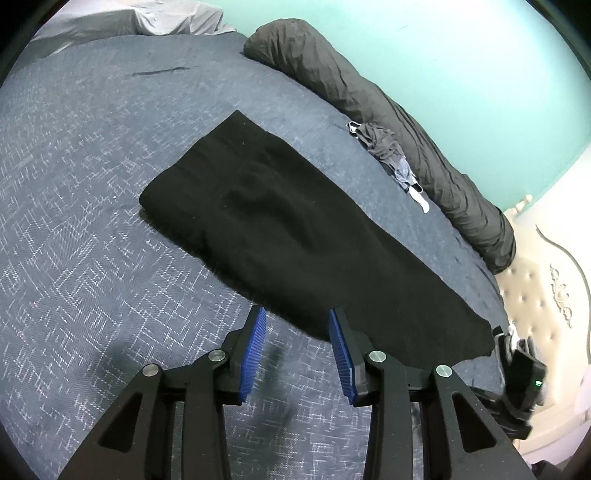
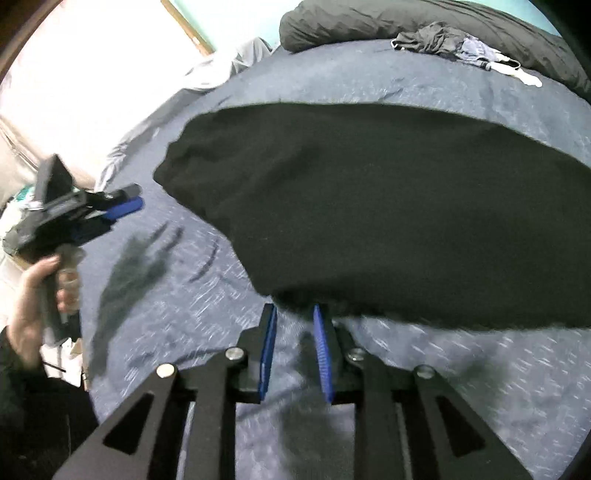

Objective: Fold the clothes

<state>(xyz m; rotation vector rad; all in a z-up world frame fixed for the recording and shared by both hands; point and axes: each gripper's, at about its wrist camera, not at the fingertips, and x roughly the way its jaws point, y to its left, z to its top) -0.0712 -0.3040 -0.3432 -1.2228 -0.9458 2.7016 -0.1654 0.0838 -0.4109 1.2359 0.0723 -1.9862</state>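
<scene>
A black garment [image 1: 295,229] lies folded into a long flat strip on the dark blue patterned bed cover [image 1: 92,221]. My left gripper [image 1: 297,313] is open at the strip's near long edge, with nothing between its blue pads. In the right wrist view the same garment [image 2: 388,206] fills the middle. My right gripper [image 2: 294,308] is open with a narrower gap, its tips at the garment's near edge. A hand [image 2: 29,302] holds the left gripper [image 2: 133,198] off to the left above the cover, clear of the cloth.
A rolled dark grey duvet [image 1: 406,129] runs along the teal wall. A small heap of dark clothes [image 1: 384,144] with a white sock [image 1: 421,201] lies beside it. Light grey bedding [image 1: 147,18] sits at the far end. A cream tufted headboard [image 1: 535,295] stands at the right.
</scene>
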